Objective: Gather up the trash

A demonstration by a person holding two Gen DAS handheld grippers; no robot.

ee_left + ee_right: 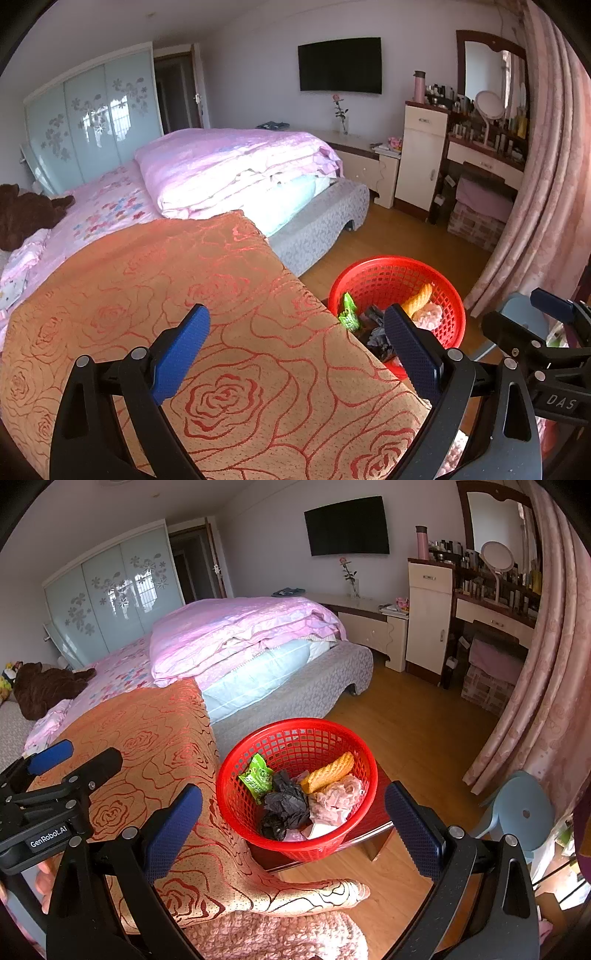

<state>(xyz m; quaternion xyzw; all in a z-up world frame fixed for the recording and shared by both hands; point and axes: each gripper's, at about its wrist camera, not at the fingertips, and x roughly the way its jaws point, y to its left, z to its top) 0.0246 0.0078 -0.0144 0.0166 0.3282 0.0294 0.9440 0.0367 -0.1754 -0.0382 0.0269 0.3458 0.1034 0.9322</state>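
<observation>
Both grippers are held over the foot of a bed (236, 173) covered by an orange rose-patterned blanket (207, 295). The left gripper (295, 343) is seen with its blue fingers (181, 347) spread wide and nothing between them; the blanket lies below. The right gripper (293, 825) is likewise held wide open and empty, its fingers (171, 829) framing a red basket (236, 808) that stands on a low dark desk (373, 812) just beside the bed. The trash is gathered inside the basket: a green wrapper (258, 777), crumpled black plastic (286, 805), an orange waffle-patterned packet (330, 771) and pink crumpled paper (338, 797). A pale blue stool (521, 812) stands near the curtain (554, 701).
</observation>
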